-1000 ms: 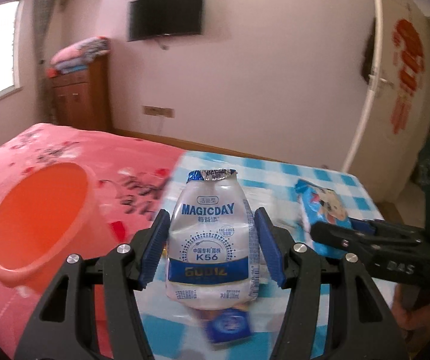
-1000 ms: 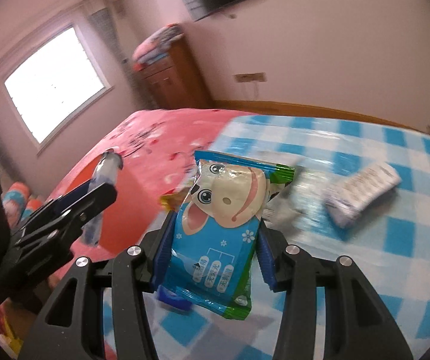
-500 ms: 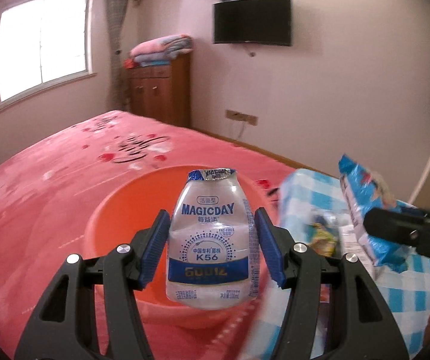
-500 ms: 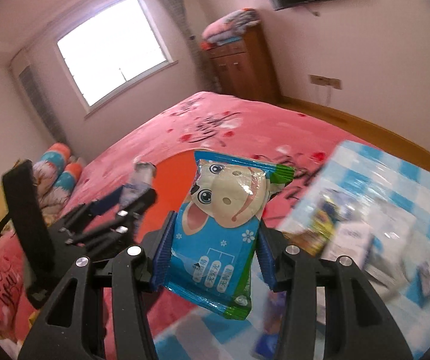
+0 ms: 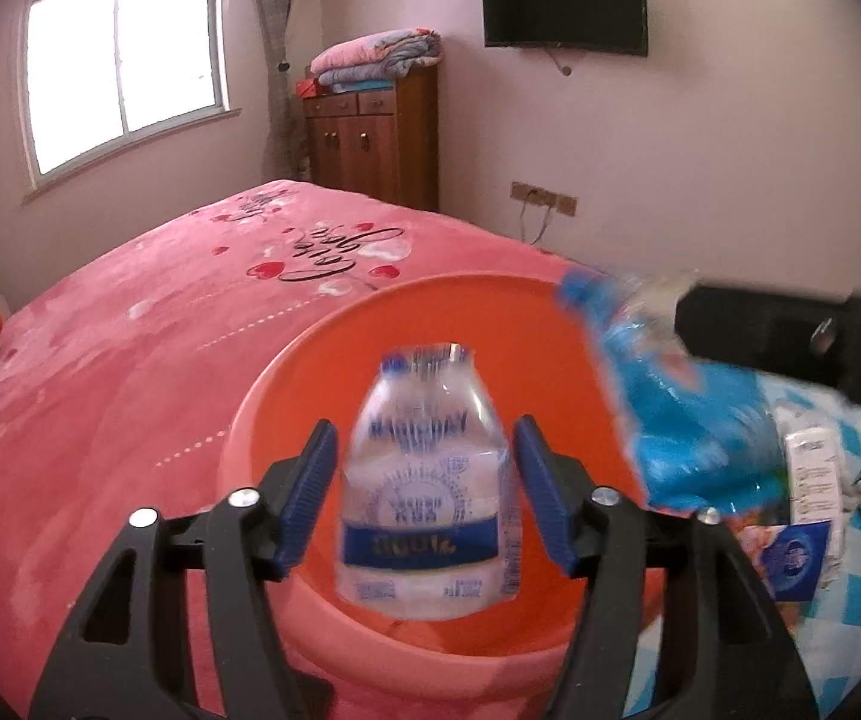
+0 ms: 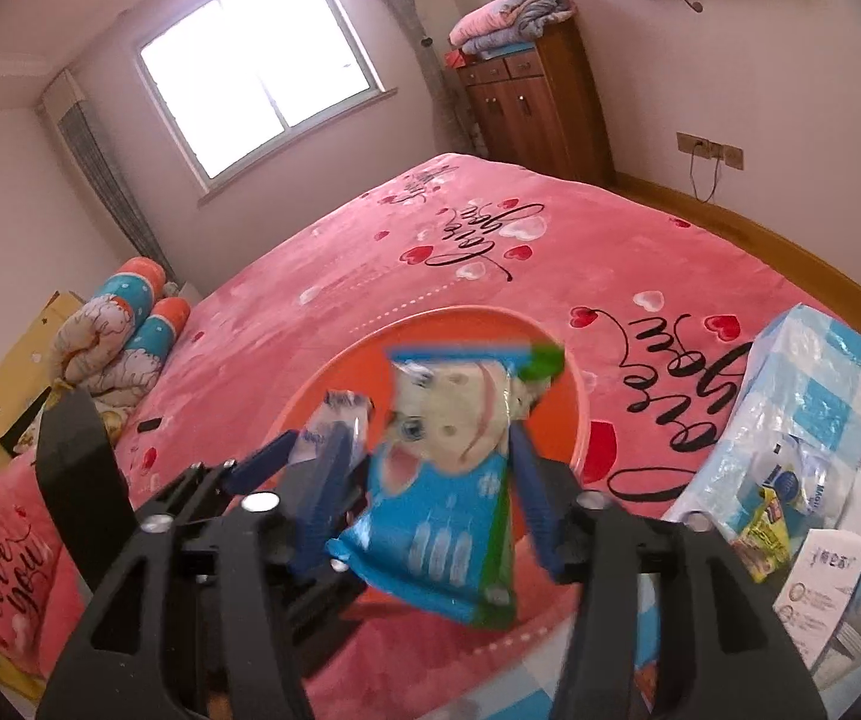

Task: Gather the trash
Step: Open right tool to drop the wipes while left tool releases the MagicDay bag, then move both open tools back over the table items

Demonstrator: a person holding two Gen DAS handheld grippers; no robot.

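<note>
the left gripper [image 5: 421,495] has its jaws opening, and the bottle [image 5: 424,486] sits blurred in the gap with daylight on both sides, so the pads no longer press it. it hangs right over the basin [image 5: 448,306], apparently dropping in. the right gripper [image 6: 430,495] is opening too; the packet [image 6: 448,480] tilts loose between its pads, also above the basin.

the bottle looks like thin, empty plastic: light, easily dented, a bit slick, best pinched across its body at the label band. the packet is soft crinkly film, nearly weightless, and would slide out of a loose pinch; taking it across its flat middle seems safest.

the left view shows the basin's deep inside and the right gripper coming in from the basin's right with the packet. only the right view shows more trash [image 6: 790,516] on the checked cloth [image 6: 850,360] to the right of the basin, and the left gripper beside the packet.
</note>
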